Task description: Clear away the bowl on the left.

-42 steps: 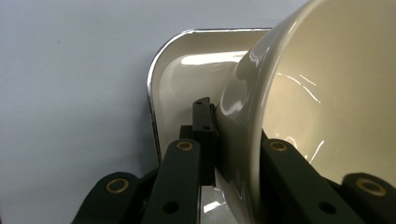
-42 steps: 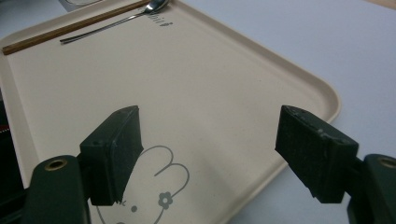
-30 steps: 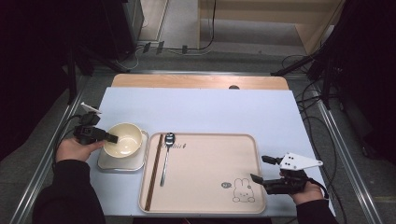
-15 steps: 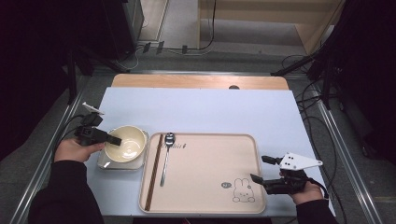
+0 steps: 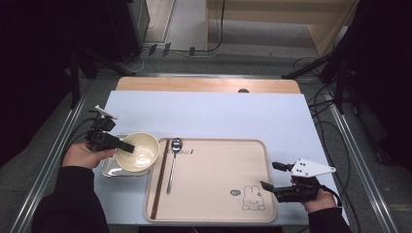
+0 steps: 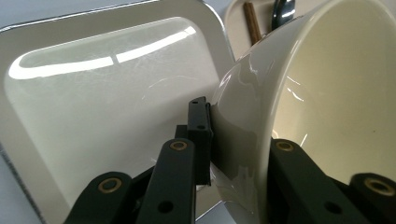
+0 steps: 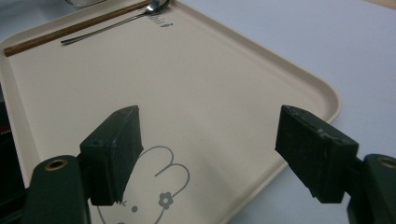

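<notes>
A: How will that cream bowl (image 5: 139,152) handle?

B: Probably rigid, glazed and slick, breakable if dropped. The rim wall is the hold: the left tool (image 6: 233,154) is clamped on it, one jaw inside, one outside.

A: Where is it?

B: Tilted above the small white dish (image 5: 109,168), at the beige tray's (image 5: 214,213) nine o'clock. The right tool (image 7: 208,154) gapes, holding nothing.

The bowl (image 5: 139,152) is held over the small dish (image 5: 111,168) beside the tray's (image 5: 214,208) left edge; chopsticks (image 5: 159,178) and spoon (image 5: 172,163) are laid along that edge inside.
</notes>
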The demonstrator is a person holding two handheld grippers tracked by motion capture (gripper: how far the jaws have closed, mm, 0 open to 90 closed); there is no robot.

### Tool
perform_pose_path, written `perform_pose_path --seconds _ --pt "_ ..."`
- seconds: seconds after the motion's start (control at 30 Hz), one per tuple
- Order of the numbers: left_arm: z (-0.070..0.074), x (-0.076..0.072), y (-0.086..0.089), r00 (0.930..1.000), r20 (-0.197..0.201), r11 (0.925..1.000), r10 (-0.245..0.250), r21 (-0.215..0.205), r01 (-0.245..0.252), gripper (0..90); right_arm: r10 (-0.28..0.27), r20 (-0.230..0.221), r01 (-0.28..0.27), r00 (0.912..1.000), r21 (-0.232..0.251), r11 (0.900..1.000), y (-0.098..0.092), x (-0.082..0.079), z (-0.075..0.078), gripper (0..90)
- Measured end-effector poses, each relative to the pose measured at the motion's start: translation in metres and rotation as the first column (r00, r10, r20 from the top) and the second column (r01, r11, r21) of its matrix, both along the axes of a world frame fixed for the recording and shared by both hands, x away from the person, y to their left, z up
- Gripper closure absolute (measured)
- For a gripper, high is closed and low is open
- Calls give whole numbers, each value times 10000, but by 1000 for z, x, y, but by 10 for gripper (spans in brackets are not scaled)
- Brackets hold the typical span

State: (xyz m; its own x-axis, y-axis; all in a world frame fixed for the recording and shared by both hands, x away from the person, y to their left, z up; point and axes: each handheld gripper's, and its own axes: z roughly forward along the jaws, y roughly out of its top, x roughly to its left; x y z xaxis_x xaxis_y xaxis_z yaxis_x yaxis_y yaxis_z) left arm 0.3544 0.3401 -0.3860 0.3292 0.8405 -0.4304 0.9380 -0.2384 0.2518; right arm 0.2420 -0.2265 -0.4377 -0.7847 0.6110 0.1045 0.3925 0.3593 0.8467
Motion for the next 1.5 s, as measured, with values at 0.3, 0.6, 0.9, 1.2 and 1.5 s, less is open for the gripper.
perform_pose_path --seconds 0.3,0.6,0.9,1.2,1.5 --pt "1 -1 -17 9987 -19 9987 -509 64 509 798 9 5 -9 10000 -17 10000 0 0 0 229" --pt "5 -2 -32 9960 90 9960 -894 55 893 792 18 8 -18 10000 -15 10000 0 0 0 229" --pt "9 -3 -51 9905 117 9906 -1367 -67 1368 793 22 8 -22 10000 -19 10000 0 0 0 229" --pt "9 -3 -71 9875 201 9877 -1562 46 1561 795 71 13 -71 10000 -24 10000 0 0 0 229" --pt "2 -3 -93 9815 175 9816 -1908 92 1907 789 81 -1 -81 10000 -19 10000 0 -1 0 229"
